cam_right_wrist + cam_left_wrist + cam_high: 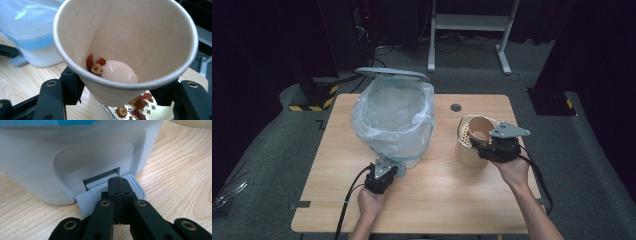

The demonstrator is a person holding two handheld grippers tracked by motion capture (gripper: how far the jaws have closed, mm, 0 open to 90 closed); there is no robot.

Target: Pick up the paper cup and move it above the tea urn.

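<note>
I am pressing my clenched left claw point(119, 185) down on the ribbed grey pedal point(86, 201) of the white plastic bin point(393, 120) lined with a clear bag, its lid point(392, 73) standing raised. My right claw point(120, 100) is grasping a tilted beige paper cup point(125, 47) holding pale liquid and red dried-fruit bits, above a perforated beige container point(467, 147) on the wooden bench point(437, 200).
</note>
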